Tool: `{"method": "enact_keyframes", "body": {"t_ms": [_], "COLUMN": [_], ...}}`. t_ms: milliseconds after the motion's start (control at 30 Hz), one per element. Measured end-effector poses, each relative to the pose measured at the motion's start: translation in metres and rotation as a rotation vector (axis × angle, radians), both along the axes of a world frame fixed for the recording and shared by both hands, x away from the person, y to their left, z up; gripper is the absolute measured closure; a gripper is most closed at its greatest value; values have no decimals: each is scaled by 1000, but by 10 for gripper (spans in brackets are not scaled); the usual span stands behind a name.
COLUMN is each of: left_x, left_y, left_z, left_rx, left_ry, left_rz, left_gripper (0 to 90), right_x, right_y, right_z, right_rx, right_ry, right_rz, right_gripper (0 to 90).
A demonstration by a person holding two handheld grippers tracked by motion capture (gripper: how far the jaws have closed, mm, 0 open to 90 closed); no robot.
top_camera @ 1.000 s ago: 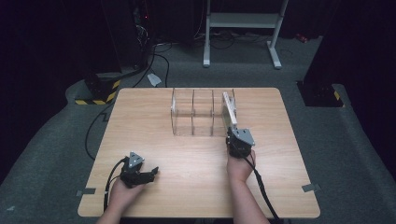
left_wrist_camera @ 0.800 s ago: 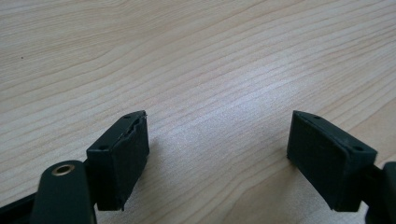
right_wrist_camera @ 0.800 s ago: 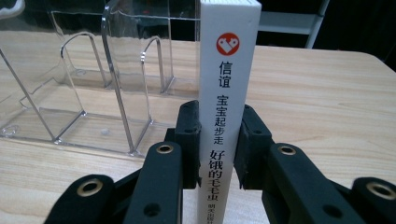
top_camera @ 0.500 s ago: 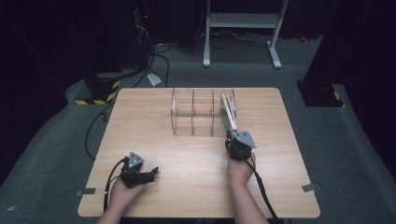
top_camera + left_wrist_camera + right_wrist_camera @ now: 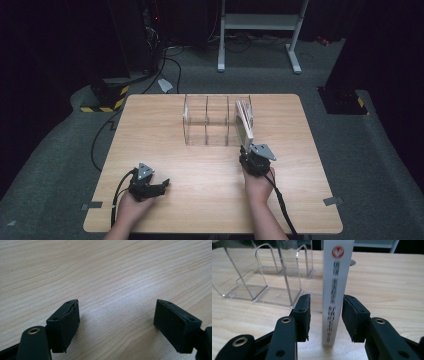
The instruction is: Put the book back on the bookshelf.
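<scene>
Jaws of the right gripper (image 5: 325, 315) had just been opening, pads clear of the book (image 5: 335, 290) standing between them, centre frame. We judged it could topple unsupported against the clear rack (image 5: 262, 275). Left gripper (image 5: 116, 325) lay open; bare table (image 5: 200, 200) lower frame.

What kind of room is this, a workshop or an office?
Probably a lab or recording studio: a lone wooden table on grey carpet, dark surroundings, cables trailing across the floor, and a metal stand behind.
</scene>
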State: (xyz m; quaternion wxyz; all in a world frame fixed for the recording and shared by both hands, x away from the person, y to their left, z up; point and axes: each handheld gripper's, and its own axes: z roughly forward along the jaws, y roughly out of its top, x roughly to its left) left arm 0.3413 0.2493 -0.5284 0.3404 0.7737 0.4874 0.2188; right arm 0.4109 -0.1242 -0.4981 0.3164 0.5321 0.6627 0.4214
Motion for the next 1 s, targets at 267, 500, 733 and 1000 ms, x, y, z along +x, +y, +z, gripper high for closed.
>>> {"method": "enact_keyframes", "body": {"t_ms": [267,500,733,1000], "left_x": [0,0,0,0], "left_y": [0,0,0,0], "left_z": [0,0,0,0], "left_rx": [0,0,0,0], "left_ry": [0,0,0,0], "left_rz": [0,1,1,-1], "left_gripper": [210,210,210,210], "right_x": [-8,-12,-8,-9], "right_y": [-4,-12,-14,-10], "right_z": [-6,-9,-8,-7], "right_rx": [-9,-16,-15,7], "right_ry": [16,12,3,4], "right_rz": [26,41,47,48], "right_gripper": [595,652,731,734]}}
